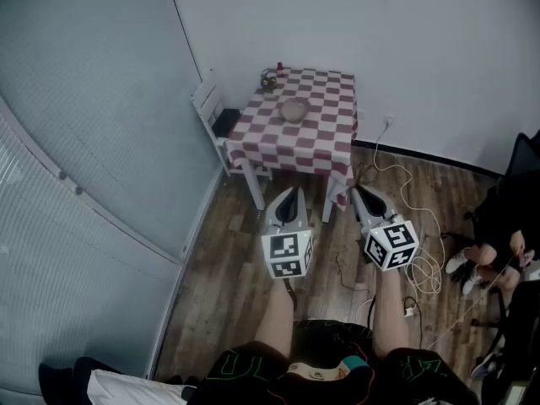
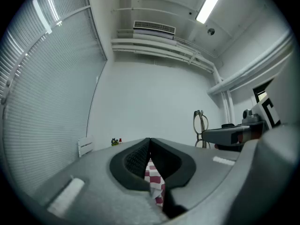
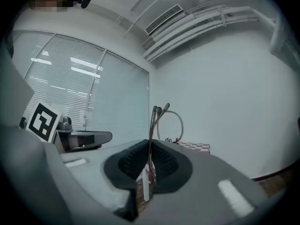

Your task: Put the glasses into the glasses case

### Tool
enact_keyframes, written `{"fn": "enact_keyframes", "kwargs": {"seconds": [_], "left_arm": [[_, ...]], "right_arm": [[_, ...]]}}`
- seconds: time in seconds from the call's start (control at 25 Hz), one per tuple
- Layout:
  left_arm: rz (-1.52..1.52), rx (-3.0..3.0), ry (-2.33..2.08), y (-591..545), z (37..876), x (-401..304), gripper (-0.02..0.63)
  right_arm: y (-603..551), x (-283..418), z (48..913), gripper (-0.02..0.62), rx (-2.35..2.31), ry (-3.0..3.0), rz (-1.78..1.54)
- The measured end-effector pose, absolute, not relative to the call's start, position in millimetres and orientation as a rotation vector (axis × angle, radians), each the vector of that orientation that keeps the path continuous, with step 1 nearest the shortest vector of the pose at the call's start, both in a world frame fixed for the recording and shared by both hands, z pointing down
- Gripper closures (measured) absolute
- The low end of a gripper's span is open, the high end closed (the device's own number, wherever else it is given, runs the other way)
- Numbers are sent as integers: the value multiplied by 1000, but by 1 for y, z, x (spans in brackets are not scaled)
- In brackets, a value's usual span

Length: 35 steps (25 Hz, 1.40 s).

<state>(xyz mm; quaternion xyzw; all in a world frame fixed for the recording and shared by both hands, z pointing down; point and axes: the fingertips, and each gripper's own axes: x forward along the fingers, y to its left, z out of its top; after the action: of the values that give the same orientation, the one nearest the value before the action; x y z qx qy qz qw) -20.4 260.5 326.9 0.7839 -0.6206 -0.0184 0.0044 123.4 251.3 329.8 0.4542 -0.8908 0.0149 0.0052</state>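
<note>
My right gripper (image 3: 150,142) is shut on a pair of thin-rimmed glasses (image 3: 153,121), which stand upright out of its jaws. The glasses (image 2: 200,125) also show in the left gripper view, ahead of the right gripper's tip. My left gripper (image 2: 149,140) is shut with nothing in it. In the head view both grippers, left (image 1: 291,192) and right (image 1: 356,191), are held level side by side over the wooden floor. They point at a small table (image 1: 325,142) with a red-and-white checked cloth. A tan rounded thing (image 1: 293,110) lies on it, too small to identify.
A white chair (image 1: 208,104) stands at the table's left. Small items (image 1: 270,78) sit at its far corner. Loose white cables (image 1: 413,226) trail over the floor on the right, near a seated person (image 1: 498,243). A wall of blinds runs along the left.
</note>
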Motion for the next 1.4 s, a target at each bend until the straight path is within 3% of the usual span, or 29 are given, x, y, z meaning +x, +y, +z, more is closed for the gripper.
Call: {"fn": "enact_keyframes", "kwargs": {"seconds": [0.64,1.04,1.4], "left_arm": [[-115,2517,-1874,249,315,5,597],[-70,2430,-1960,253,320,-28,597],[-18,2434,-1871,215,350,-15,597]], "right_arm": [[226,156,326,574,1498,-2836,126],[216,146,328,574,1490,-2876,191],[186,154,369,574,1516,-2796,298]]}}
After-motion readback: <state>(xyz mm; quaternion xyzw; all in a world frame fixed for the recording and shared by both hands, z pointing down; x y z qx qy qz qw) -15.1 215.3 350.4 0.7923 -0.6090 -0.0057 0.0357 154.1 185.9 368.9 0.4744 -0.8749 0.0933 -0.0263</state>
